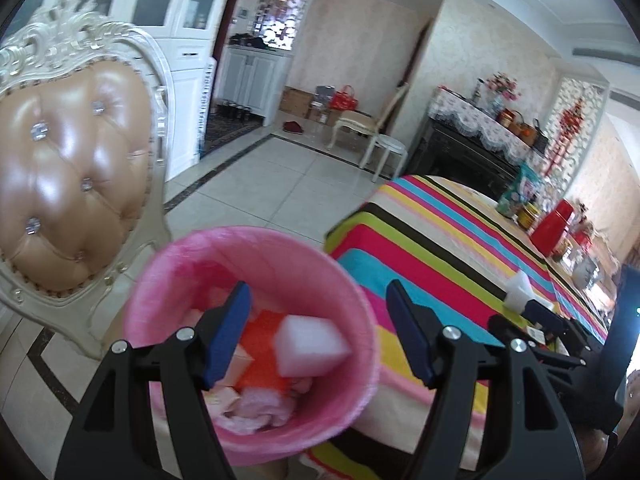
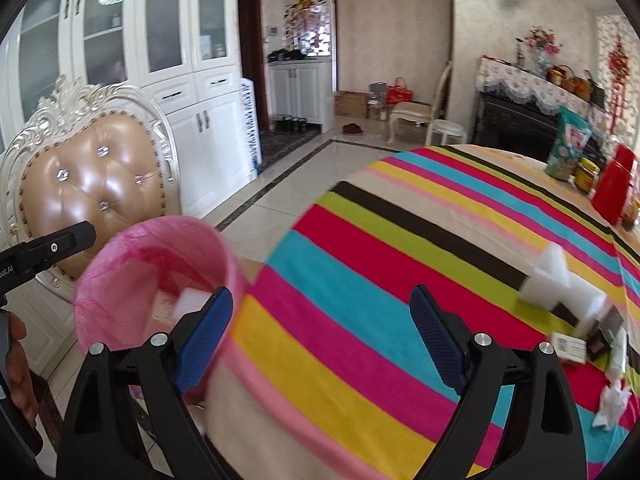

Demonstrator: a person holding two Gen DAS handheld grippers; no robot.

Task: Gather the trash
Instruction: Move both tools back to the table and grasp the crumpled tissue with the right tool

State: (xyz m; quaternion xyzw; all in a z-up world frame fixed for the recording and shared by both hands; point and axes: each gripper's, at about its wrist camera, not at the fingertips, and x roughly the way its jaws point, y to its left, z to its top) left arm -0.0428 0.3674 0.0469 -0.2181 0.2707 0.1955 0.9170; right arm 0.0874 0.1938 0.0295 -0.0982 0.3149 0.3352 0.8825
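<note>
A pink-lined trash bin [image 1: 168, 280] stands beside the striped table [image 1: 440, 240]. It holds a white foam block [image 1: 310, 344], an orange piece [image 1: 260, 356] and pink scraps. My left gripper [image 1: 320, 332] is open above the bin, empty. My right gripper [image 2: 320, 336] is open and empty over the table's edge, with the bin [image 2: 120, 256] to its left. White foam pieces [image 2: 552, 280], a small dark box [image 2: 604, 332], a white card [image 2: 570, 350] and crumpled tissue [image 2: 612, 404] lie on the table [image 2: 360, 260] at right. The left gripper's finger [image 2: 60, 244] shows at far left.
An ornate tan leather chair [image 1: 68, 184] stands just left of the bin. Jars, a red tin [image 2: 614, 188] and a snack bag [image 2: 568, 144] sit at the table's far side. White cabinets [image 2: 160, 60] line the left wall; tiled floor lies beyond.
</note>
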